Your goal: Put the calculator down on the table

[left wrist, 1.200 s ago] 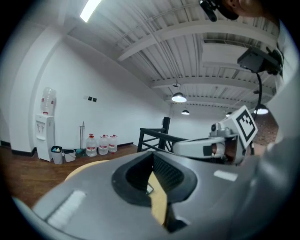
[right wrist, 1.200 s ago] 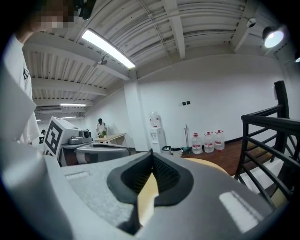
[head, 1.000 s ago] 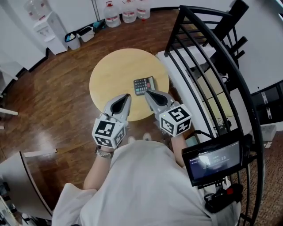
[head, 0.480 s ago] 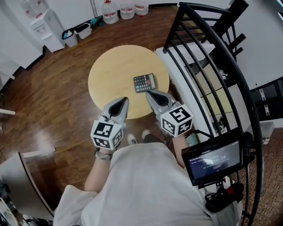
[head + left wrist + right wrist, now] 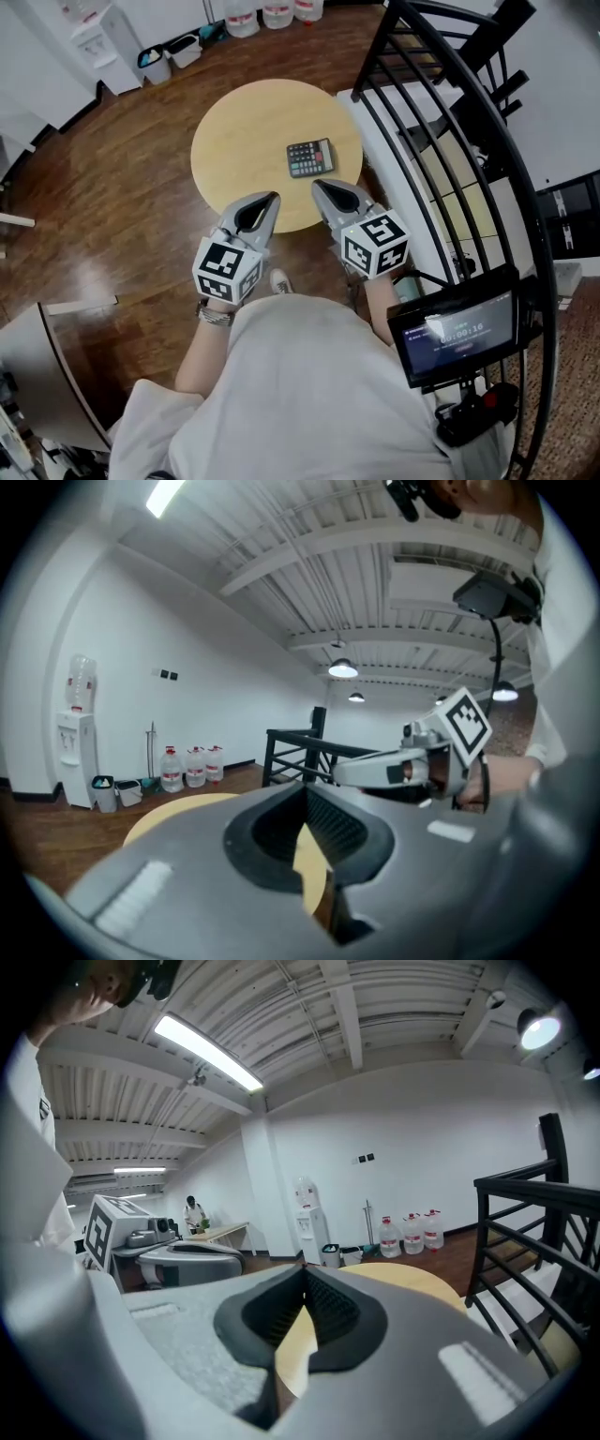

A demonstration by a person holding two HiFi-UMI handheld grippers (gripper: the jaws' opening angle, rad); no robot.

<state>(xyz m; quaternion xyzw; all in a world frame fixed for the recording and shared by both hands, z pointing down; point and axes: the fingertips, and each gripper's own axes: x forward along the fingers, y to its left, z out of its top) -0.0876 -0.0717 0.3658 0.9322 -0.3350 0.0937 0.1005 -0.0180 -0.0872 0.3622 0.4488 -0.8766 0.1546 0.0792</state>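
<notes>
The left gripper [image 5: 270,198] and the right gripper [image 5: 318,186], each with jaws pressed together and gripping nothing, hover side by side over the near edge of a round wooden table [image 5: 234,131]. Just ahead of the right gripper's tips, the calculator [image 5: 310,157] lies flat on the tabletop, clear of both tools.

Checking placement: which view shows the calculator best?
Head view: the calculator lies flat on the round table, keys up, apart from the left gripper and right gripper. Both gripper views show the table past their jaws, but no calculator.
</notes>
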